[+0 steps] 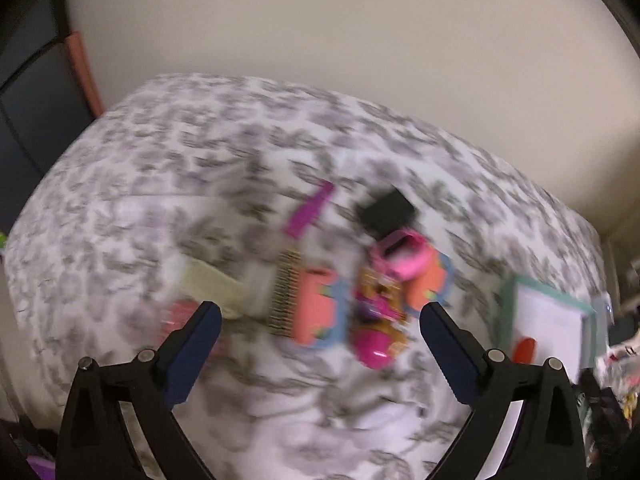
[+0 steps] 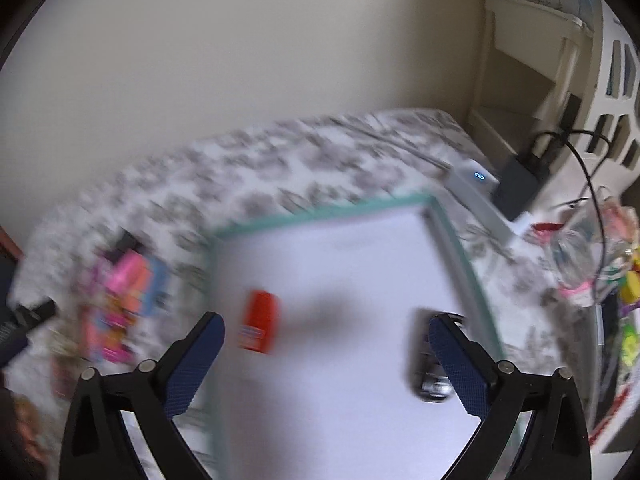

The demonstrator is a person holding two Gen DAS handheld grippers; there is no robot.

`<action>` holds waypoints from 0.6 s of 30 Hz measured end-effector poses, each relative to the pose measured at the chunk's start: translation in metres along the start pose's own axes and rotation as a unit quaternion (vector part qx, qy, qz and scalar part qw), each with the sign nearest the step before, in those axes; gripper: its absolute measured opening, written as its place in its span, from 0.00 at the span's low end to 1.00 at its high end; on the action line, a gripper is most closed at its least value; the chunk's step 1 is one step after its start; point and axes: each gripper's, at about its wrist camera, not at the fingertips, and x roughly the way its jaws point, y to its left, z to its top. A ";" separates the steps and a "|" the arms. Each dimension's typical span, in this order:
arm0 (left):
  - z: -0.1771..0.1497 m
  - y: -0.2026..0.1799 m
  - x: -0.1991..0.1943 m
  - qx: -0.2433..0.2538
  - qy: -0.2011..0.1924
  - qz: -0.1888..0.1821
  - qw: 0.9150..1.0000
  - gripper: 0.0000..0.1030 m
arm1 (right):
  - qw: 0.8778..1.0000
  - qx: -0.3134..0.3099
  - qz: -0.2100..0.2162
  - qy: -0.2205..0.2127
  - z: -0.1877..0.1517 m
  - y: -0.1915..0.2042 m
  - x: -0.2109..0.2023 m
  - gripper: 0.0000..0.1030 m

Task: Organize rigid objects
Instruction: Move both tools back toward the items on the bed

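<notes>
Hovering spread and empty, left claw and right claw over bed; next likely: collect toy pile into tray.

Motion-blurred toy pile, unidentifiable.

A heap of toys lies on the bed, ahead of the left hand-held gripper and between its two fingers. Just behind the heap rest a comb and, to its right, a small box. A brush lies against the heap's left side. To the right of the heap sits a tray, also on the bed. In the tray lie a stamp toward the left and a small car near the right wall. The wall stands behind the bed, and a shelf stands beyond its far right corner.
</notes>
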 end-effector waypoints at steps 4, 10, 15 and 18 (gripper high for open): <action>0.008 0.028 -0.006 -0.005 -0.002 0.040 0.999 0.97 | 0.998 -0.007 0.045 -0.040 0.010 0.024 -0.024 1.00; 0.016 0.067 -0.011 -0.023 0.010 0.061 0.998 0.97 | 0.995 -0.031 0.070 -0.064 0.013 0.064 -0.051 1.00; 0.014 0.091 -0.009 -0.031 0.037 0.067 0.997 0.97 | 0.992 -0.071 0.091 -0.047 0.011 0.100 -0.055 1.00; 0.013 0.108 -0.007 -0.046 0.048 0.069 0.995 0.97 | 0.989 -0.094 0.105 -0.035 0.005 0.121 -0.056 1.00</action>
